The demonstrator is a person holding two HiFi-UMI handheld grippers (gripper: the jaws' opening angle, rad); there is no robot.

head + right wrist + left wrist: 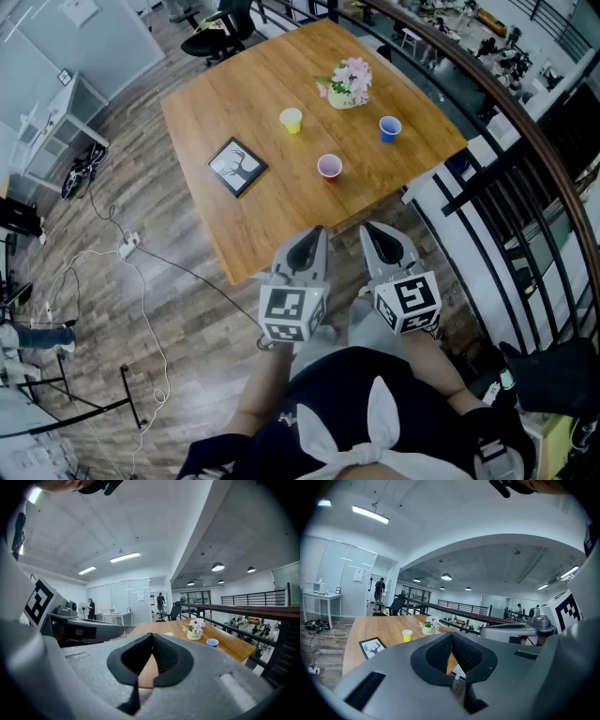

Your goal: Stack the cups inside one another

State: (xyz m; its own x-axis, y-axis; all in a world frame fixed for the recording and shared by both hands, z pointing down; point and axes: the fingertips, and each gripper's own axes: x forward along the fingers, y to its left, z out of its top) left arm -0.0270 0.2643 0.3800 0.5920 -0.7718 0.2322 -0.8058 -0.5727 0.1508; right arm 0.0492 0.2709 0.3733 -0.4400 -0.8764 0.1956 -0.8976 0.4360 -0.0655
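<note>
In the head view the three cups are standing apart on the wooden surface (234, 103) - the yellow cup (292, 120) toward the far side, the pink cup (330, 167) nearest the person, and the blue cup (390, 128) off to the right beside the pot of flowers (348, 84) - with a framed deer picture (237, 167) lying to the left of them. None is sitting inside another, so the stacking is not yet begun and all of it is waiting to be done. The left claw (314, 239) and the right claw (380, 239) are hovering side by side short of the near edge, well apart from every cup. The left gripper view is showing its jaws clenched tip to tip with nothing between them, the yellow cup sitting far beyond on the wood. The right gripper view is showing the same - pads pressed together, empty - with the blue cup and the flowers sitting off to the right. By my reading, each claw is needing to release before any cup can be taken up.
</note>
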